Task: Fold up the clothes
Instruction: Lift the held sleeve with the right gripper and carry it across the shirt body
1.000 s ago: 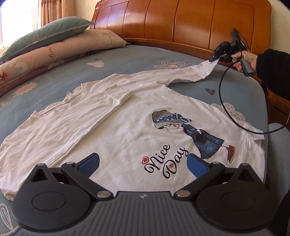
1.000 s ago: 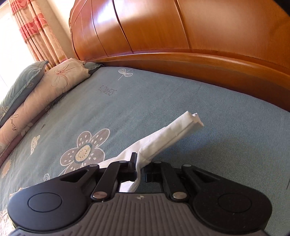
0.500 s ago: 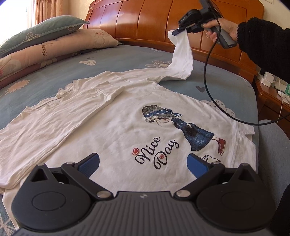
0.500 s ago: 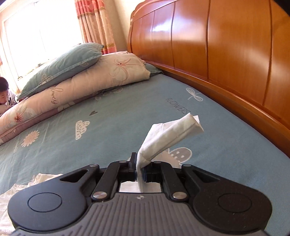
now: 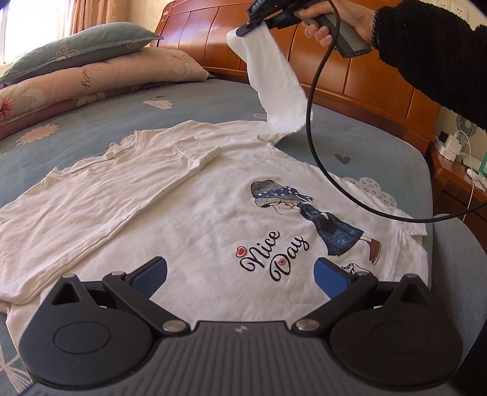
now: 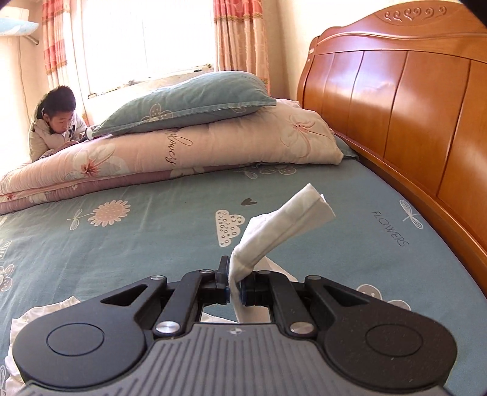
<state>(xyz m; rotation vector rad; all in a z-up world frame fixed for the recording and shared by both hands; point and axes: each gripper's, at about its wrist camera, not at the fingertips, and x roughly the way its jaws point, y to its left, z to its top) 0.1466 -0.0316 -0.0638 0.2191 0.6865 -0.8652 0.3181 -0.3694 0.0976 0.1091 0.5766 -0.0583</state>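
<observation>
A white long-sleeved shirt (image 5: pixel 188 213) with a girl print and "Nice Day" lies flat on the blue bed. Its left sleeve is folded over the body. My right gripper (image 6: pixel 235 286) is shut on the cuff of the other sleeve (image 6: pixel 283 222) and holds it high above the bed near the headboard; it also shows in the left wrist view (image 5: pixel 246 29), with the sleeve (image 5: pixel 274 79) hanging down from it. My left gripper (image 5: pixel 240 274) is open and empty, low over the shirt's hem.
A wooden headboard (image 6: pixel 395 100) runs along the bed's far side. Pillows and a folded quilt (image 6: pixel 182 143) are stacked at the bed's end, with a child (image 6: pixel 54 121) behind them. A nightstand (image 5: pixel 456 170) with chargers stands at the right. A black cable (image 5: pixel 316 128) hangs from the right gripper over the shirt.
My right gripper has lifted the sleeve cuff off the bed and carried it up and to the left. My left gripper has stayed open over the hem.
</observation>
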